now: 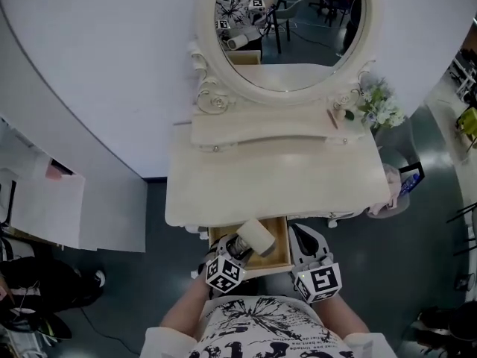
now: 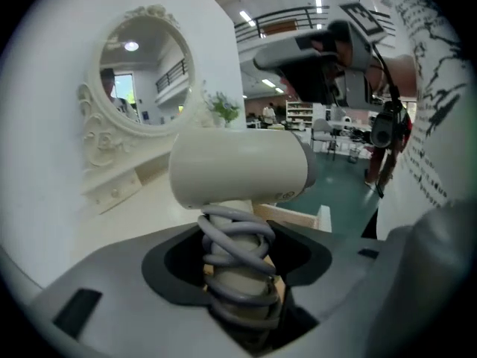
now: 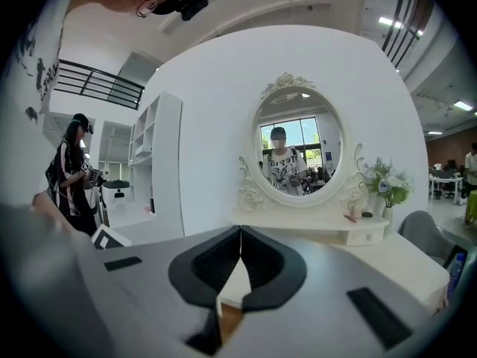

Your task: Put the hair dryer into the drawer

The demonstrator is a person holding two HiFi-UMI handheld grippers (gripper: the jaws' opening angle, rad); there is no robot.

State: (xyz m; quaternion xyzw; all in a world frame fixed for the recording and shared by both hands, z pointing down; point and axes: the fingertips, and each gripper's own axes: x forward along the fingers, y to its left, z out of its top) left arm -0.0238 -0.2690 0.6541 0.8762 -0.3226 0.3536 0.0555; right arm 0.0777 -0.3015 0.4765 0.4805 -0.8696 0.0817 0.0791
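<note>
A white dressing table stands ahead of both pairs of fingers. An oval mirror rises at its back, and a vase of flowers sits far beyond the right fingertips, off to their right. The table's front edge lies just past the fingertips of both grippers.

The wooden drawer is pulled open under that edge, directly below the left gripper. The left gripper's fingers pinch the handle of the cream hair dryer, which has a grey cord coiled round it. The barrel lies crosswise above the fingertips, over the drawer's opening. Whether the dryer touches the drawer floor cannot be told. Wooden floor shows to the right of the barrel.

The right gripper sits just beside the drawer's right wall, its fingers pressed together on nothing.
</note>
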